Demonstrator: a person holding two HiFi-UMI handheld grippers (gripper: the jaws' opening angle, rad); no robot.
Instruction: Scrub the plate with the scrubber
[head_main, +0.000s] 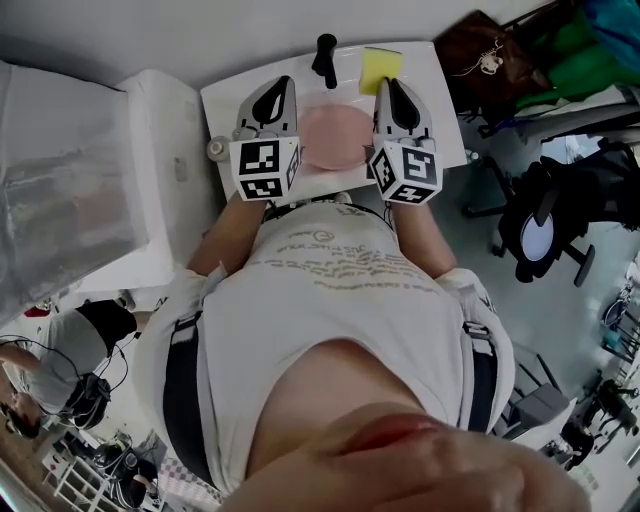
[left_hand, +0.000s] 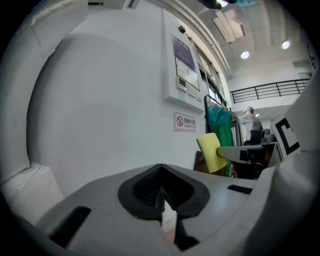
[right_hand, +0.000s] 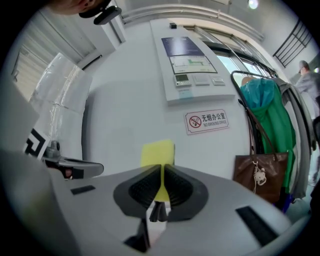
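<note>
1. Closest to the lens: white shirt (head_main: 330, 270) of the person, filling the lower half of the head view.
2. Beyond it, white sink (head_main: 225, 100) set against the wall.
3. Left gripper (head_main: 278, 92): raised roughly level over the sink's left side, jaws pinched fully together on nothing.
4. Right gripper (head_main: 390, 92): raised likewise on the right, jaws clamped tight onto the scrubber's thin edge.
5. Pink plate (head_main: 335, 138): flat in the sink, between and below the two grippers, touched by neither.
6. Yellow scrubber (head_main: 380, 68): sticking out past the right jaws, up near the back rim, apart from the plate.
7. Black tap (head_main: 325, 60): at the back rim, just beside the scrubber.
8. Progress, as a judgement: scrubber in hand, so pick-up done. No contact with the plate now. No suds or wet streaks visible, possibly meaning no scrubbing so far, though too small in the head view to be sure. Left to do: lower the scrubber onto the plate, perhaps steady the plate with the empty left gripper, then rub across its face.
9. Count: one plate, one scrubber, one tap, one sink, two grippers.
</note>
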